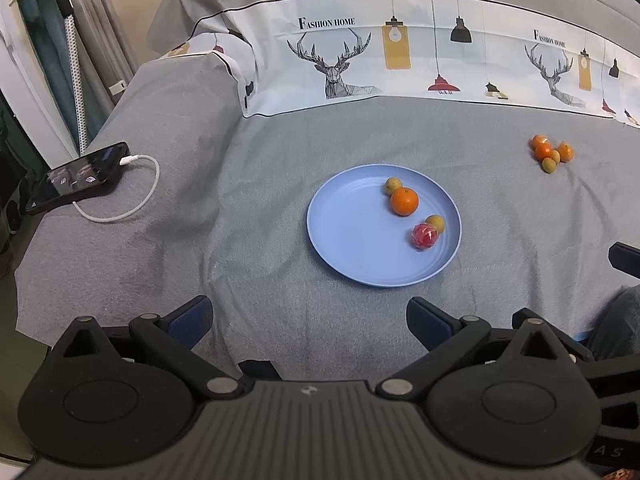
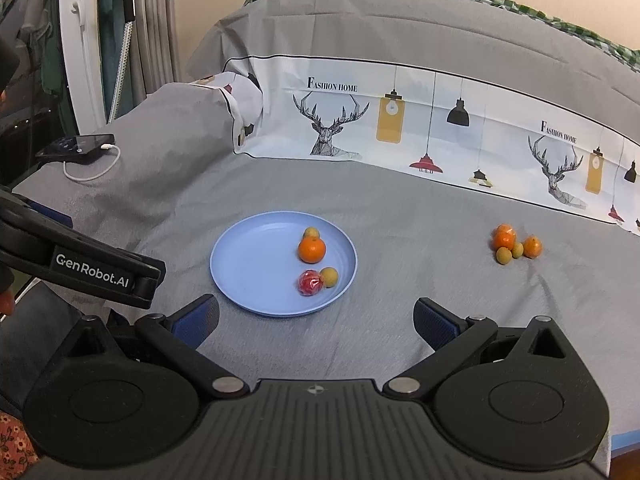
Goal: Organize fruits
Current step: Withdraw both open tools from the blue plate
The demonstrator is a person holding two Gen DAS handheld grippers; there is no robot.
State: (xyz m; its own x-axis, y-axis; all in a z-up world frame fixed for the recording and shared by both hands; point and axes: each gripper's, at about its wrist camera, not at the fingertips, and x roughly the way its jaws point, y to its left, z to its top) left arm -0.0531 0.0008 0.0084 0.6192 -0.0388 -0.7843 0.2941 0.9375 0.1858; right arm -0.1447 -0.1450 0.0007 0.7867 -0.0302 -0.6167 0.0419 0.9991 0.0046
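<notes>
— While both claws hang low over the grey cloth [image 1: 280, 152], what does each camera catch that the other misses?

— Near first: the left gripper [image 1: 310, 320] has its blue-padded fingers [image 1: 192, 318] spread wide with nothing between them. The right gripper [image 2: 316, 322] is spread the same way, also empty. Only the right wrist view shows the left tool from outside, a black body lettered "GenRobot.AI" jutting in just left of the right claw's left finger. From the left wrist view, all you get of the right tool is a dark tip at the far right edge.

— And the fruit?

— Just ahead of the left claw, slightly to its right, sits the blue plate [image 1: 344, 240]. For the right claw it lies ahead and to the left. On it are a red wrapped fruit [image 1: 423, 237] touching a small yellow-green one [image 1: 436, 223], then further back an orange [image 1: 404, 201] with another yellow-green fruit [image 1: 393, 185] touching it behind.

— Beyond that?

— Well to the right of the plate, a loose cluster of oranges and yellow-green fruits [image 2: 514, 245] rests on the cloth. Far off to the left lies a phone [image 1: 80, 176] with a white cable [image 1: 132, 196] plugged in. At the back runs a printed fabric band [image 2: 400, 128] with deer and lamps.
</notes>
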